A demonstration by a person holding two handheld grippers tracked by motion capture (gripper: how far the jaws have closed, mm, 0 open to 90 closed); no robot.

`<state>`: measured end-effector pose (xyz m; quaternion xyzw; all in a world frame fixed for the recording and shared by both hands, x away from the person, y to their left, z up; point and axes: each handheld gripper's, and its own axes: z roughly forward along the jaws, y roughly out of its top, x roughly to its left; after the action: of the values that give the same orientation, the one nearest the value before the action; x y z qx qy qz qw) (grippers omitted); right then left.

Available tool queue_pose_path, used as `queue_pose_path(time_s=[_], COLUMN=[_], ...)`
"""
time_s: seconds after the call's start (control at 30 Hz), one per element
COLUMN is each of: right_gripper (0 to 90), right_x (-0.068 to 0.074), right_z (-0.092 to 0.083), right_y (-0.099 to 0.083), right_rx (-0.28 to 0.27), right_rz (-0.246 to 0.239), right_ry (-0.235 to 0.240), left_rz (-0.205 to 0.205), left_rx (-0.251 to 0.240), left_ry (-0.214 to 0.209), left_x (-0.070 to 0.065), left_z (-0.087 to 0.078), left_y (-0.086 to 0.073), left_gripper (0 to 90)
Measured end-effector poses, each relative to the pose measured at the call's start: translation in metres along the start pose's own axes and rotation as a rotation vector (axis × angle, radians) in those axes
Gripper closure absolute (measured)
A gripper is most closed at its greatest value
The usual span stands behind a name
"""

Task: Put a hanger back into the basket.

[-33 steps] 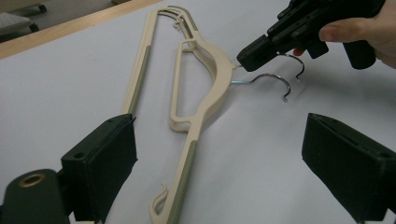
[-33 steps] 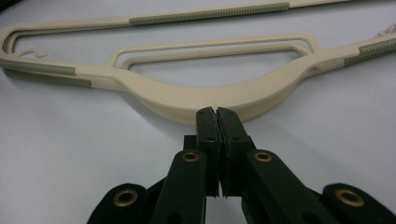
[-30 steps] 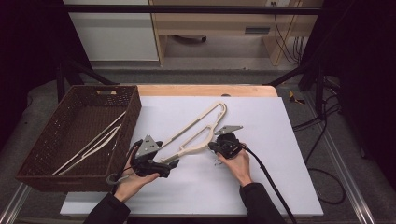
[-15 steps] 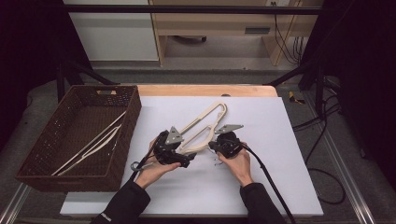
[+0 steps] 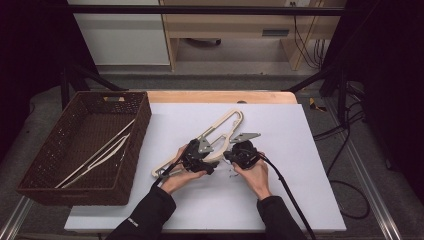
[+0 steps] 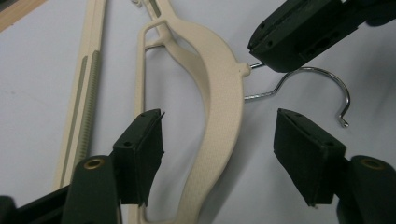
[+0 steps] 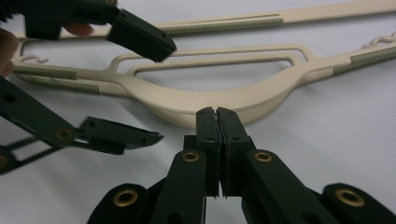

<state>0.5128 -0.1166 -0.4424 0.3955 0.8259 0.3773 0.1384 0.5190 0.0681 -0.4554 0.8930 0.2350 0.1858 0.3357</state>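
Observation:
A cream plastic hanger (image 5: pixel 222 125) lies flat on the white table (image 5: pixel 300 150). My right gripper (image 5: pixel 229 156) is shut on the stem of its metal hook (image 6: pixel 327 77), right at the hanger's neck (image 7: pixel 205 98); its jaws (image 7: pixel 216 114) press together there. My left gripper (image 5: pixel 210 161) sits close beside it, on the left. Its jaws (image 6: pixel 219 116) straddle the hanger's curved middle (image 6: pixel 215 79) without touching it and have just been closing. In the right gripper view the left gripper (image 7: pixel 159 93) reaches in from the left.
A dark wicker basket (image 5: pixel 135 145) stands at the table's left with a few cream hangers (image 5: pixel 100 155) inside. A wooden strip (image 5: pixel 220 96) runs along the table's far edge. The right gripper's cable (image 5: pixel 285 185) trails back to the near right.
My left gripper has moved right along the hanger, from its lower left end to its middle beside the right gripper, and its jaws have narrowed. The right gripper has kept still.

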Motion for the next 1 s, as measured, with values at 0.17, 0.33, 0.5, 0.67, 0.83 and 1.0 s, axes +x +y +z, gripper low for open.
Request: queue_pose_path(time_s=[0.17,0.33,0.5,0.67,0.83,1.0], right_gripper=[88.9,88.9,88.9,88.7,88.4,77.7], right_x=[0.002,0.003,0.003,0.003,0.003,0.002], right_z=[-0.003,-0.006,-0.006,-0.007,-0.006,-0.015], right_y=[0.002,0.004,0.004,0.004,0.003,0.005], right_rx=[-0.001,-0.003,0.002,-0.006,-0.009,-0.072], right_rz=[0.005,0.003,0.004,-0.023,-0.042,-0.039], right_ry=[-0.001,0.0,-0.005,-0.009,-0.01,-0.015], left_rz=[0.042,0.041,0.042,0.058,0.059,0.06], left_rx=[0.019,0.033,0.033,0.037,0.04,0.036], left_ry=[0.016,0.021,0.027,0.027,0.016,0.029], left_x=[-0.003,-0.001,-0.001,-0.004,-0.003,-0.002], left_z=[0.008,0.009,0.007,0.007,0.005,0.003], left_y=[0.002,0.001,0.001,0.002,0.002,0.002], left_gripper=[44.8,52.1,60.1,69.1,69.8,70.8])
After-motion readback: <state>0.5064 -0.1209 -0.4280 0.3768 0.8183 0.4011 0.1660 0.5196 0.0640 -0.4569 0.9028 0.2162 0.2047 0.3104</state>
